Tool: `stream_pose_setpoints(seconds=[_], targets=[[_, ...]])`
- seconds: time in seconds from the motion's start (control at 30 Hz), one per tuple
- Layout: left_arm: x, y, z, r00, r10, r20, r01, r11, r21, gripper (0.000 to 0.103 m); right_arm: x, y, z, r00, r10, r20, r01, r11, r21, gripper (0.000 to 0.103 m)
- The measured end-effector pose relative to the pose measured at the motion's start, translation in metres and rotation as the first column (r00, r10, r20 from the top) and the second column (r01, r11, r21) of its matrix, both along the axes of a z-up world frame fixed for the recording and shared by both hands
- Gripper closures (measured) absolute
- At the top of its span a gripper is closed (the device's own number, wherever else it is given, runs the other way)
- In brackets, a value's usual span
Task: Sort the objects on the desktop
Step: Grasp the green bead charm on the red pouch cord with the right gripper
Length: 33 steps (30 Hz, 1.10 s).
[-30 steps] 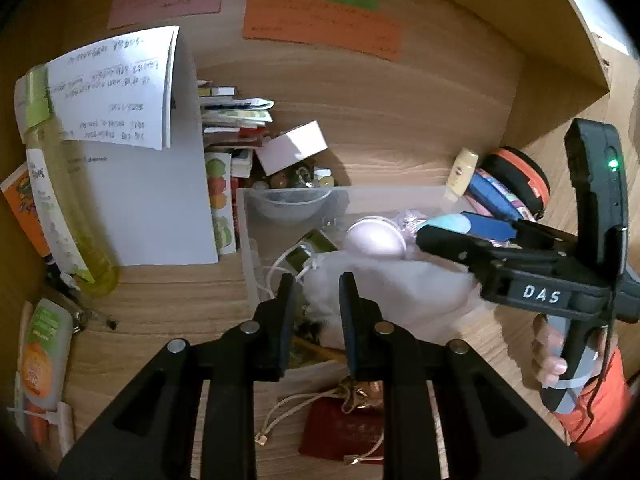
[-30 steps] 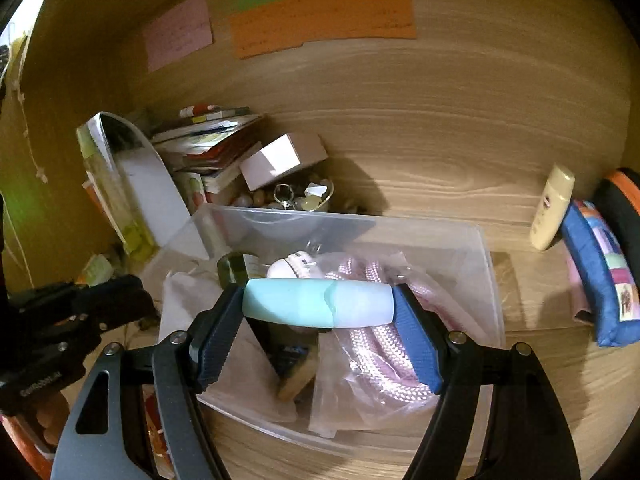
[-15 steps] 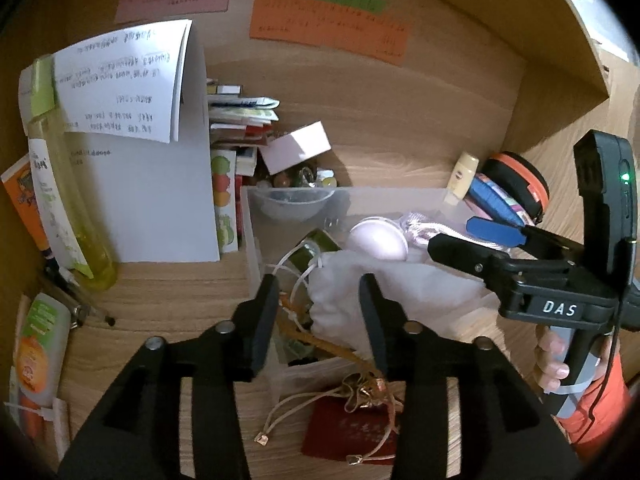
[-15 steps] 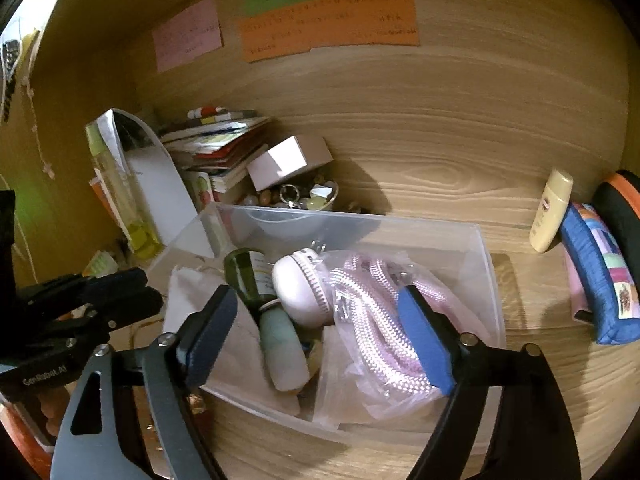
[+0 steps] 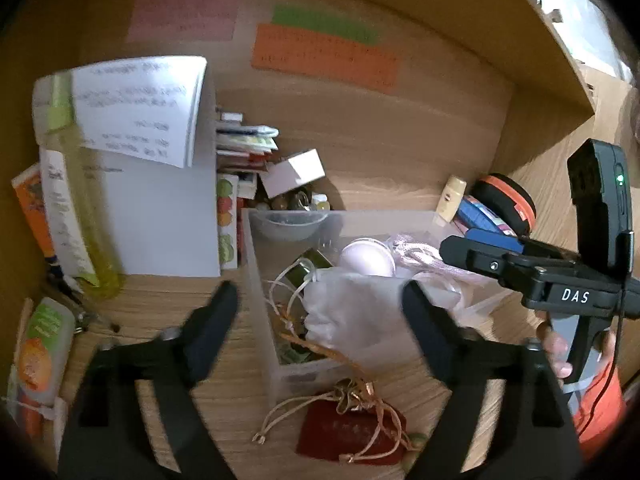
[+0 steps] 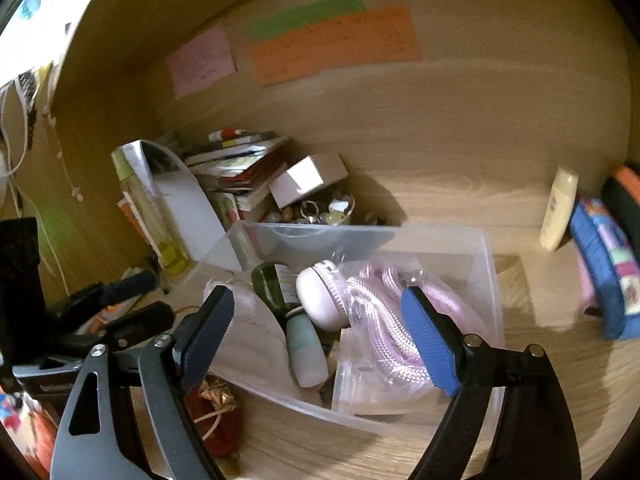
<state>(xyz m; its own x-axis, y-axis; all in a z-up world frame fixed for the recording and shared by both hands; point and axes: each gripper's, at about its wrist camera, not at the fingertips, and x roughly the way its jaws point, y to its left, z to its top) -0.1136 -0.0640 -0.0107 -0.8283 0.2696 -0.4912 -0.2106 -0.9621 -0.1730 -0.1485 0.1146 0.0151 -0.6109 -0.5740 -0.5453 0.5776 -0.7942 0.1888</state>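
Observation:
A clear plastic bin (image 6: 490,256) (image 5: 256,280) on the wooden desk holds a pale teal tube (image 6: 306,354), a dark green bottle (image 6: 276,284), a round pink-white case (image 6: 322,294), a bagged pink rope (image 6: 384,320) and a white cloth pouch (image 5: 356,316). My right gripper (image 6: 318,330) is open and empty, above the bin's front; it also shows in the left wrist view (image 5: 480,254). My left gripper (image 5: 320,308) is open and empty, over the bin's left front corner. A red drawstring pouch (image 5: 348,432) lies on the desk in front of the bin.
A yellow-green bottle (image 5: 76,216) and a white paper stand (image 5: 160,216) sit left of the bin. Stacked books (image 6: 240,160), a small white box (image 6: 308,178) and a bowl of trinkets (image 6: 316,212) sit behind. A cream tube (image 6: 558,208), a blue pouch (image 6: 604,268) and an orange-black case (image 5: 508,200) stand at the right.
My right gripper opened and let the teal tube drop into the bin, then drew back. My left gripper opened wide and also pulled back a little.

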Motion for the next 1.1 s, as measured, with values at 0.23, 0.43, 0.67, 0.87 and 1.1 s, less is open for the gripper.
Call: stream_pose_setpoints(seconds=[0.23, 0.43, 0.67, 0.87, 1.1], targets=[[0.036, -0.012, 0.008, 0.998, 0.042, -0.056, -0.044, 0.998, -0.05, 0.0, 0.03, 0.005, 0.001, 0.999, 0.051, 0.003, -0.051, 0.998, 0.042, 0.02], [0.052, -0.022, -0.008, 0.998, 0.043, 0.042, -0.04, 0.996, -0.079, 0.0, 0.057, 0.004, -0.017, 0.995, 0.095, 0.034, -0.098, 0.989, 0.11, 0.02], [0.054, -0.04, -0.043, 0.978, 0.065, 0.199, -0.054, 0.997, -0.057, 0.0, 0.087, -0.02, -0.047, 0.965, 0.244, 0.092, -0.259, 0.937, 0.236, 0.02], [0.059, -0.048, -0.057, 0.967, 0.096, 0.236, -0.086, 0.995, -0.055, 0.0, 0.094, -0.046, -0.074, 0.918, 0.343, 0.201, -0.387, 0.886, 0.257, 0.023], [0.059, -0.048, -0.059, 0.967, 0.085, 0.241, -0.07, 0.995, -0.07, 0.0, 0.094, -0.058, -0.09, 0.907, 0.354, 0.228, -0.412, 0.858, 0.306, 0.054]])
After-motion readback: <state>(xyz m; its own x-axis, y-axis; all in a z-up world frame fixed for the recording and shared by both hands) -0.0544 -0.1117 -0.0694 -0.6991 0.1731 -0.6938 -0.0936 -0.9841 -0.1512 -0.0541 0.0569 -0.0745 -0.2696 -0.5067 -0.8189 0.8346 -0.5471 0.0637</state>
